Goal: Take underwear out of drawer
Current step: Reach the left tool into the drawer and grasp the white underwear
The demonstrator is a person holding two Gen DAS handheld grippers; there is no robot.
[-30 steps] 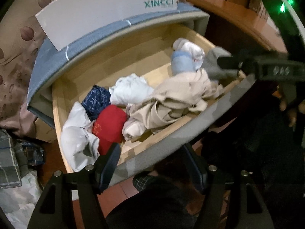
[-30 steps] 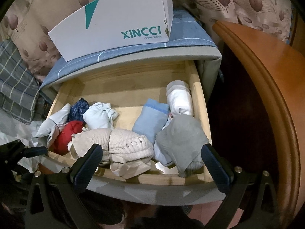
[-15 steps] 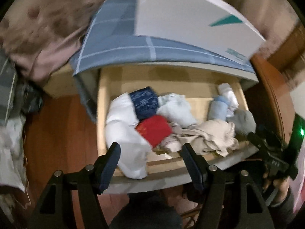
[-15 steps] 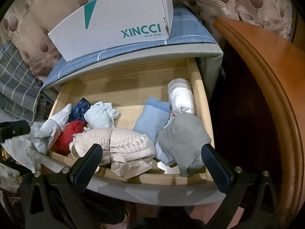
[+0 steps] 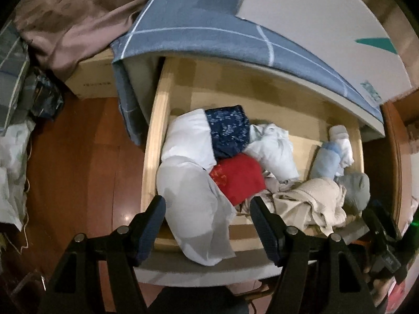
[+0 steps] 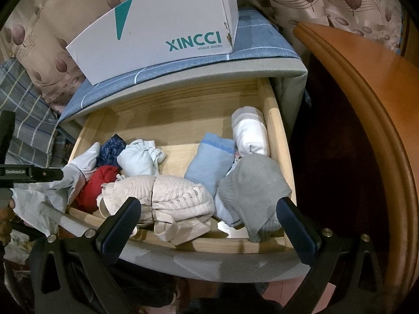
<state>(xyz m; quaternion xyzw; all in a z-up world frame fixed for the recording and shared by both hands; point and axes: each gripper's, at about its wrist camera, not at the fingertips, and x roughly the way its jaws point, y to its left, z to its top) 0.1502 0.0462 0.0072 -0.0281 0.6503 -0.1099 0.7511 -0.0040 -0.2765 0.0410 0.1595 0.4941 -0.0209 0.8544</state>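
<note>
The wooden drawer [image 5: 154, 130] [image 6: 277, 144] stands pulled out and holds folded underwear and socks. A pale white garment [image 5: 193, 209] [image 6: 76, 178] at its left end spills over the front edge. Beside it lie a red piece [image 5: 238, 178] [image 6: 98, 185], a navy patterned piece [image 5: 227, 130] [image 6: 111, 149] and a white bundle [image 5: 272, 151] [image 6: 138, 157]. A beige knit [image 6: 167, 196], light blue roll [image 6: 209, 162], grey piece [image 6: 251, 188] and white roll [image 6: 250, 130] fill the right half. My left gripper [image 5: 209, 222] [image 6: 31, 175] hangs open above the pale garment. My right gripper [image 6: 209, 225] [image 5: 382, 235] is open over the front edge.
A white shoe box [image 6: 157, 31] sits on blue checked cloth [image 6: 262, 49] above the drawer. A curved wooden furniture edge [image 6: 366, 83] runs close on the right. Left of the drawer are red-brown floor [image 5: 78, 170], a cardboard box [image 5: 94, 81] and plastic bags [image 5: 13, 162].
My left gripper has swung to the drawer's left end and rolled, so it now looks down on the pale garment. The right gripper and the clothes in the drawer have stayed put.
</note>
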